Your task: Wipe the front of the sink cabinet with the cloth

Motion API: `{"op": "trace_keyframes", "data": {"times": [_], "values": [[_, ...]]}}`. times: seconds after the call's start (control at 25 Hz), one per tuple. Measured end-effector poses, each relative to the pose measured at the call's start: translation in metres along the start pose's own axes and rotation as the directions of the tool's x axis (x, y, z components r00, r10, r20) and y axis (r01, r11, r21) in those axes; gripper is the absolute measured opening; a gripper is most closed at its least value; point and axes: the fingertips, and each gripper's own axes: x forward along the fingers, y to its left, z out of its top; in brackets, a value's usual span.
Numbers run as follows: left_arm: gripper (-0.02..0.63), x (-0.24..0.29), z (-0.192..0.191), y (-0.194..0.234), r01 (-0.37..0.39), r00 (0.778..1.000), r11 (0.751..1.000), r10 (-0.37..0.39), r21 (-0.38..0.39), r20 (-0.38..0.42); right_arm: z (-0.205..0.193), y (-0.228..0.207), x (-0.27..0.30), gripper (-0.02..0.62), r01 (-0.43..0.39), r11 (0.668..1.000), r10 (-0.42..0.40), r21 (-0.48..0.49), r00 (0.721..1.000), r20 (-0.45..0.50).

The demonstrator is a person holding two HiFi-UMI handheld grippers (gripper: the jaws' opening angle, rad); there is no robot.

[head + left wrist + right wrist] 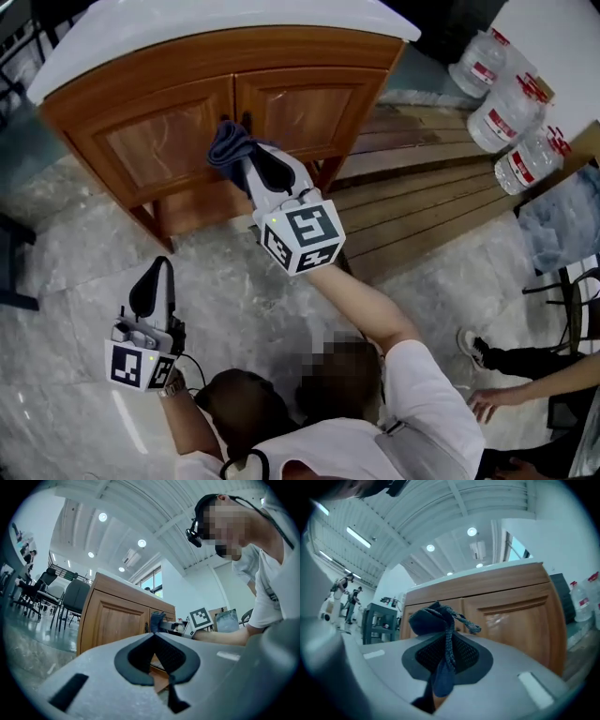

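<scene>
The fingers [465,654] of the right gripper [447,638] are pressed onto the dark blue cloth [427,618]. A twisted strand of it is pinched between the two black pads and runs down the seam between them. The rest is bunched in a thick fold just past the fingertips, with a short tail hanging out below. In the head view the bunch is seen against the front of the sink cabinet [169,141], at the line where the two wooden doors [305,103] meet and just beside the dark handles [247,118]. It appears to touch the wood, though actual contact cannot be confirmed. The cabinet is capped by a white top [187,23] and stands on a marble floor [234,291].

The left gripper [161,269] is held low over that floor, well apart from the cabinet. Its fingers [140,657] are closed tip to tip with nothing between them. Wooden planks [422,206] are laid on the floor to the right of the cabinet, and large water bottles [511,103] are grouped beyond them.
</scene>
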Motion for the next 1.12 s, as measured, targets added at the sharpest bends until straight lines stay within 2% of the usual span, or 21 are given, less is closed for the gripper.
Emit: {"op": "trace_keyframes", "data": {"times": [0.2, 0.4, 0.52, 0.68, 0.84, 1.12], "values": [[0.002, -0.018, 0.004, 0.013, -0.042, 0.999, 0.999, 0.042, 0.024, -0.004, -0.045, 0.101, 0.042, 0.055, -0.203, 0.979, 0.203, 0.002, 0.977, -0.065], [0.002, -0.048, 0.012, 0.035, -0.123, 0.992, 0.991, 0.124, 0.045, -0.021, -0.077, 0.180, 0.088, 0.054, -0.300, 0.953, 0.303, 0.041, 0.948, -0.094], [0.002, -0.062, 0.013, 0.043, -0.155, 0.987, 0.986, 0.156, 0.054, -0.027, -0.092, 0.205, 0.111, 0.054, -0.302, 0.952, 0.306, 0.057, 0.945, -0.113], [0.002, -0.072, 0.013, 0.049, -0.177, 0.983, 0.982, 0.179, 0.059, -0.028, -0.110, 0.214, 0.136, 0.054, -0.262, 0.963, 0.269, 0.066, 0.953, -0.141], [0.002, -0.075, 0.014, 0.049, -0.180, 0.983, 0.982, 0.182, 0.057, -0.030, -0.123, 0.205, 0.150, 0.054, -0.209, 0.975, 0.218, 0.070, 0.961, -0.172], [0.002, -0.075, 0.013, 0.047, -0.174, 0.984, 0.983, 0.176, 0.050, -0.025, -0.125, 0.176, 0.141, 0.054, -0.161, 0.986, 0.167, 0.046, 0.971, -0.168]]}}
